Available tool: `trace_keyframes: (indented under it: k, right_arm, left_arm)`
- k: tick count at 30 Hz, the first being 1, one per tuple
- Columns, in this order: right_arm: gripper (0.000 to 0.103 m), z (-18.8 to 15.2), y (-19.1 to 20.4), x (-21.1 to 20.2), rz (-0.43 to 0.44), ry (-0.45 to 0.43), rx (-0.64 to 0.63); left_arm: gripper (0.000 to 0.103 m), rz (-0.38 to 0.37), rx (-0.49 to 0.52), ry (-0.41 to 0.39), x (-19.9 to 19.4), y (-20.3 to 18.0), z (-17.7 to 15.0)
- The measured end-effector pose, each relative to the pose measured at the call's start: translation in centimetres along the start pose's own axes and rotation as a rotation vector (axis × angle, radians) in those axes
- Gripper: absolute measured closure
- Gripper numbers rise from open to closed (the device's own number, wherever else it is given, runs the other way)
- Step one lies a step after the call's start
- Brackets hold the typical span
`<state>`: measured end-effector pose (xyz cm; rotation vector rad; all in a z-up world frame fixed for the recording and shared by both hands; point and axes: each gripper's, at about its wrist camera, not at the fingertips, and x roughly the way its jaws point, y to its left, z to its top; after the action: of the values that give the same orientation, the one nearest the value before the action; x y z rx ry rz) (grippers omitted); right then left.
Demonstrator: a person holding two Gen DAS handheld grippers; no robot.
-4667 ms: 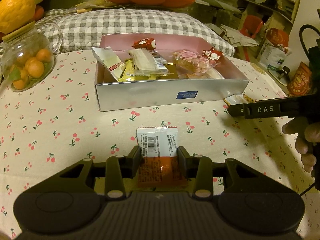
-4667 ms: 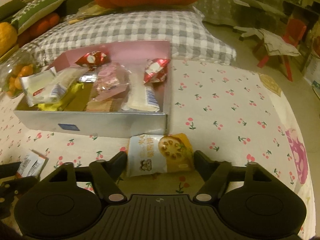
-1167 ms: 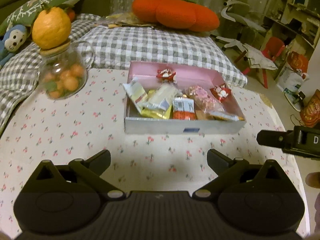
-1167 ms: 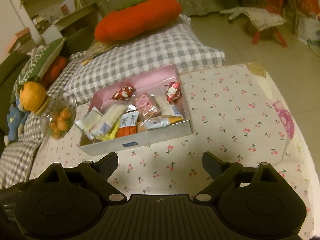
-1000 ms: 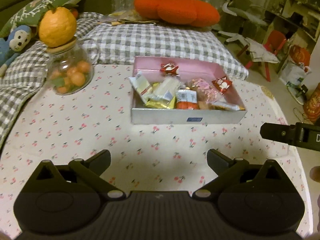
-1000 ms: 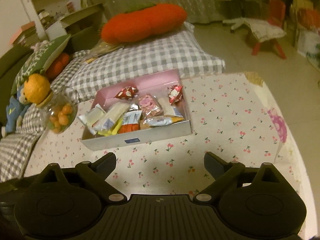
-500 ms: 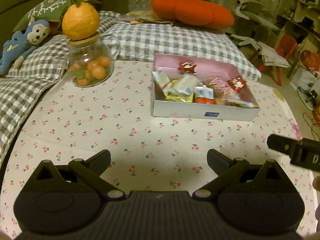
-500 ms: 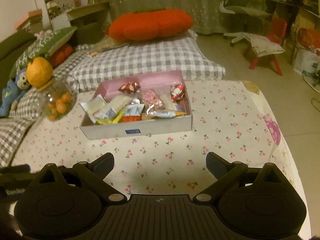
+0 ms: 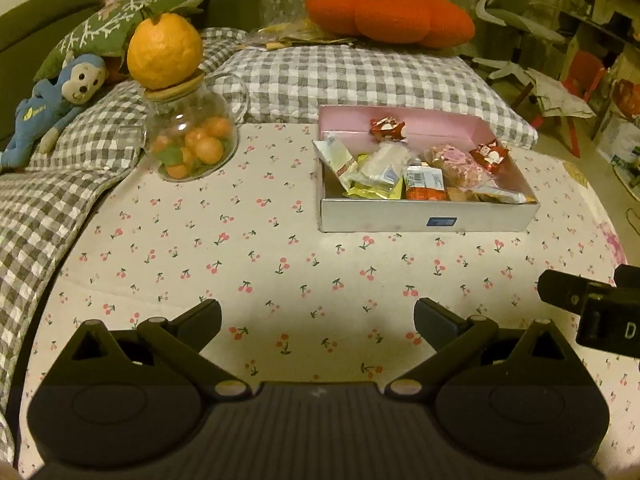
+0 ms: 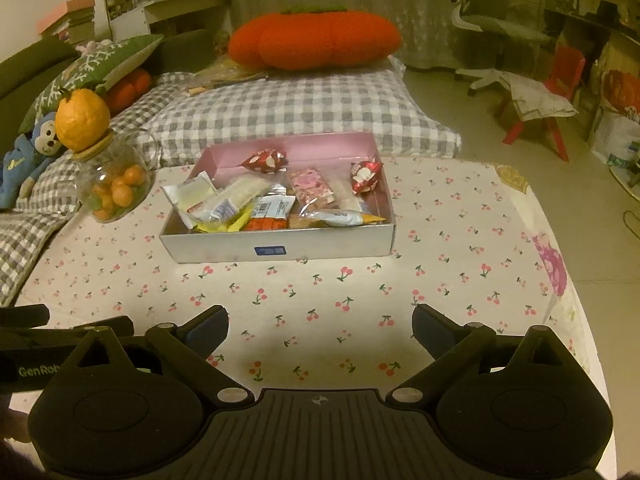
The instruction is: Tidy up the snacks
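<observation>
A silver box with a pink inside [image 9: 400,218] [image 10: 320,246] stands on the cherry-print cloth and holds several wrapped snacks. Among them are an orange packet [image 9: 425,186] [image 10: 270,211], two red candies [image 9: 387,128] [image 10: 365,175] and a pink bar [image 10: 310,184]. My left gripper [image 9: 318,322] hangs open well in front of the box, with nothing between its fingers. My right gripper [image 10: 320,326] is open too and holds nothing, equally far back. Each gripper shows at the edge of the other's view.
A glass jar of small oranges [image 9: 190,142] [image 10: 114,186], topped by a large orange, stands left of the box. Checked cushions [image 9: 352,76], an orange plush pillow [image 10: 316,42] and a blue monkey toy [image 9: 60,96] lie behind. The table edge curves down on the right [image 10: 560,280].
4.7 s ago each gripper had a snack packet between its fingers on the cloth. Both packets now lie in the box, and both grippers have drawn back and up, open.
</observation>
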<state>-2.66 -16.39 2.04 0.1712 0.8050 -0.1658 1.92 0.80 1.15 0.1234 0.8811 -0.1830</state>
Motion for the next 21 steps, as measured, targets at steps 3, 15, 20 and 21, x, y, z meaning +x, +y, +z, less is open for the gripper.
trace_keyframes:
  k: [3,15,20,21]
  right_arm:
    - [0.003,-0.03,0.03,-0.18,-0.004,-0.003,-0.004]
    - [0.003,-0.27,0.20,0.00,-0.005,0.008,-0.013]
    - [0.003,-0.37,0.34,0.19,-0.007,0.015,-0.016]
    - [0.003,-0.39,0.35,0.23,-0.007,0.016,-0.016]
  left_arm:
    - [0.000,0.013,0.010,-0.005,-0.15,-0.26,-0.03]
    - [0.000,0.022,0.021,-0.009,-0.35,-0.54,-0.23]
    - [0.000,0.022,0.020,-0.008,-0.36,-0.54,-0.21]
    - [0.000,0.021,0.019,-0.007,-0.36,-0.53,-0.24]
